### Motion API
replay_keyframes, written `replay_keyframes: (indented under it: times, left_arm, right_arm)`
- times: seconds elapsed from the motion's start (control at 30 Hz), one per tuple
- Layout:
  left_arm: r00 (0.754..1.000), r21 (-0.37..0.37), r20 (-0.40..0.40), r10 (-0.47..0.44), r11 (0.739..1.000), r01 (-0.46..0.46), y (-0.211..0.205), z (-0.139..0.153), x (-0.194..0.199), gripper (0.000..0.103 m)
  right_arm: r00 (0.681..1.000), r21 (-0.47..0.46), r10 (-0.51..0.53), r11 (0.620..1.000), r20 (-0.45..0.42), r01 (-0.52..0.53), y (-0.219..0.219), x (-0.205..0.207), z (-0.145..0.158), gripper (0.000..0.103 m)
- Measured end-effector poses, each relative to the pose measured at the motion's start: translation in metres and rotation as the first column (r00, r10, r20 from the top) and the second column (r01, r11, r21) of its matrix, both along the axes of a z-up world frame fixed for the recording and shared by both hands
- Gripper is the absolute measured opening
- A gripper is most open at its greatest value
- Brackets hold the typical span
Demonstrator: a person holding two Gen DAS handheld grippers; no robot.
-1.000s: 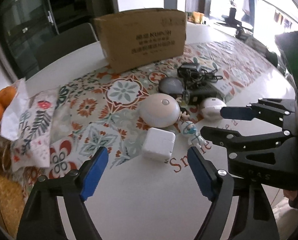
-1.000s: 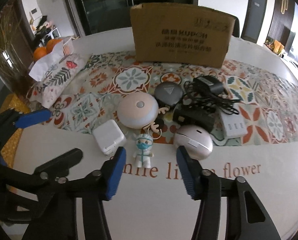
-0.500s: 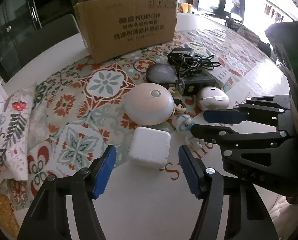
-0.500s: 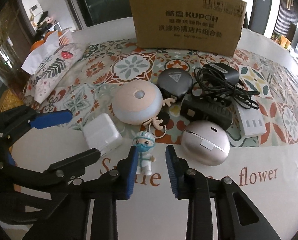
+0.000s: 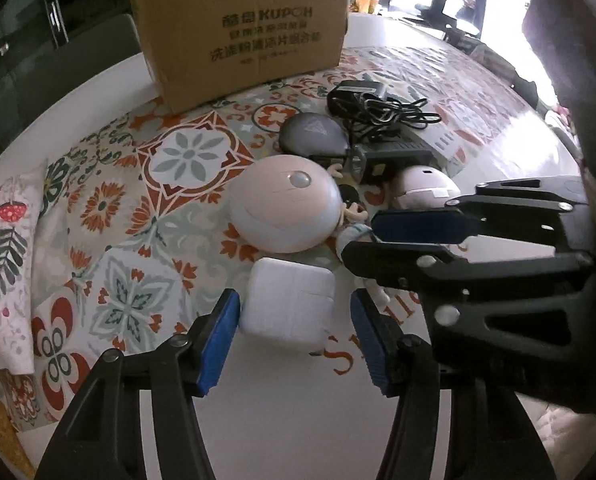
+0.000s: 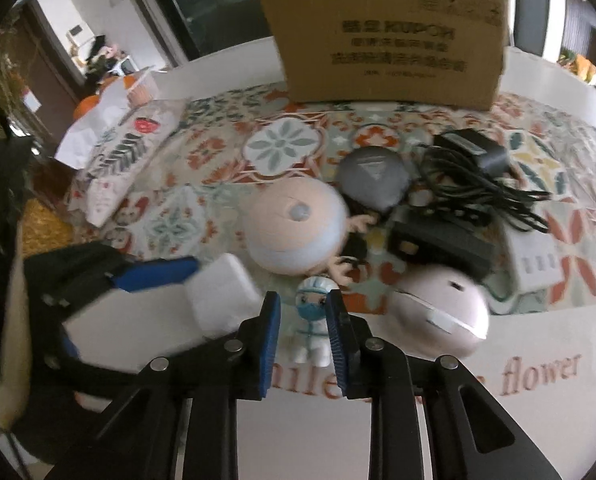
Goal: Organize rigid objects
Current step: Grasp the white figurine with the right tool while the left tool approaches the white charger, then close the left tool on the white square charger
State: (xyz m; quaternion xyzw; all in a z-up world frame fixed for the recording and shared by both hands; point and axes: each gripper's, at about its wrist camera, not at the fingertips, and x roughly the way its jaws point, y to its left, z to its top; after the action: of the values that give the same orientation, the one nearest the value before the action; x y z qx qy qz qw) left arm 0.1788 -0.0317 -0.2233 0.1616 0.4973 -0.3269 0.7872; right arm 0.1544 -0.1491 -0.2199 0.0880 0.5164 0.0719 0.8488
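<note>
Both grippers have been brought lower and closer to the clutter since the earlier frames, and both jaw gaps have been narrowed.

Left gripper (image 5: 294, 340): jaws closing around the white power adapter (image 5: 288, 306). The left pad looks to be touching its side; a gap is seen at the right pad, so no grip yet. The adapter lies flat on the table (image 5: 298, 420), at the edge of the patterned mat (image 5: 110, 216).

Right gripper (image 6: 303, 334): jaws drawn in narrow on the small masked figurine (image 6: 312, 330), which stands upright between the pads. Contact is probably made on both sides, though motion blur leaves it short of certain.

Just behind the adapter, the pink round dome (image 5: 286, 208) is seen. Right of the figurine sits the pale egg-shaped device (image 6: 442, 312). Further back: grey round puck (image 6: 372, 178), black adapter with tangled cable (image 6: 474, 172), white multi-port charger (image 6: 534, 264). A cardboard box (image 5: 242, 28) stands upright at the far edge of the mat.
</note>
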Motion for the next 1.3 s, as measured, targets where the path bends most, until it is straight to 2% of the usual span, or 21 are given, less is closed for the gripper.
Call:
replay_keyframes:
  times: [0.2, 0.7, 0.83, 0.87, 0.93, 1.1, 1.3]
  left_arm:
    - [1.0, -0.004, 0.003, 0.028, 1.0, -0.028, 0.003, 0.0, 0.004, 0.057]
    - [0.997, 0.006, -0.04, 0.06, 0.998, -0.06, 0.001, -0.016, 0.017, 0.055]
    - [0.998, 0.011, -0.025, 0.062, 0.998, -0.061, 0.001, -0.016, 0.017, 0.055]
    - [0.998, 0.012, -0.023, 0.063, 0.998, -0.063, 0.0, -0.016, 0.016, 0.054]
    - [0.997, 0.01, -0.029, 0.067, 0.998, -0.067, 0.0, -0.015, 0.015, 0.045]
    - [0.989, 0.002, -0.05, 0.139, 0.99, -0.139, 0.007, -0.011, 0.014, 0.045]
    - [0.977, -0.04, -0.039, 0.209, 0.977, -0.211, 0.017, 0.01, 0.003, 0.045]
  right_arm:
    - [0.999, -0.016, -0.041, 0.999, 0.015, 0.041, -0.003, 0.001, 0.002, 0.025]
    - [0.998, 0.001, -0.045, 0.999, -0.049, 0.045, -0.004, 0.01, -0.016, 0.03]
    - [0.997, 0.006, -0.053, 0.999, -0.06, 0.053, -0.005, 0.013, -0.023, 0.03]
    - [0.997, 0.001, -0.05, 0.999, -0.056, 0.05, -0.004, 0.013, -0.023, 0.03]
    - [0.998, -0.003, -0.042, 0.999, -0.054, 0.042, -0.004, 0.014, -0.023, 0.029]
    - [0.998, -0.019, -0.048, 0.999, -0.043, 0.047, -0.009, 0.013, -0.018, 0.029]
    - [0.999, -0.023, -0.044, 0.999, -0.006, 0.043, -0.01, 0.006, -0.002, 0.029]
